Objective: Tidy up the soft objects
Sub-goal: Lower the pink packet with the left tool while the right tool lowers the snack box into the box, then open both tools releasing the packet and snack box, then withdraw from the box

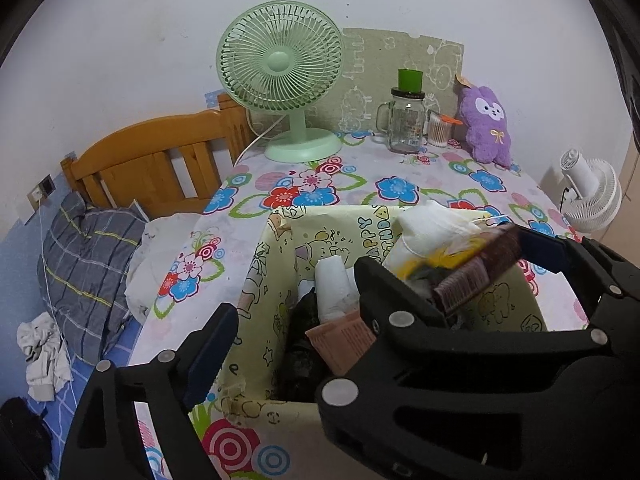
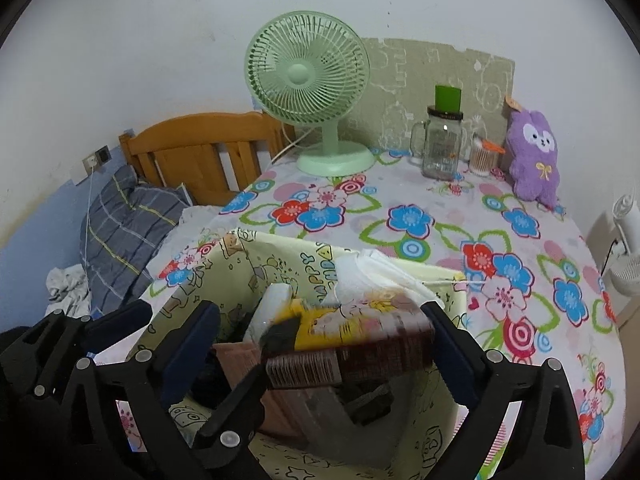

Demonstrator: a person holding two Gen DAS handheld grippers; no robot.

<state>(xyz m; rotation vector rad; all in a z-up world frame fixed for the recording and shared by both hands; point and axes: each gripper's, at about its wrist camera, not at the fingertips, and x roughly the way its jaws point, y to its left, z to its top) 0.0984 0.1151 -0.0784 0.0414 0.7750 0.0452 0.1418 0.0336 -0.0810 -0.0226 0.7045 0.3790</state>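
R gripper [image 2: 320, 340] jaws spread, yellow-brown pack [image 2: 352, 340] loose between, over yellow box [image 2: 224, 280]. L gripper [image 1: 296, 300] spread, empty.

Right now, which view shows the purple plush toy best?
The left wrist view: the purple plush toy shows whole and sharp beside the glass jar. The right wrist view also shows it whole, slightly softer.

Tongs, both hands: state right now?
Left tongs: open, holding nothing.
Right tongs: open; yellow-brown packet lies between the pads, not clamped.
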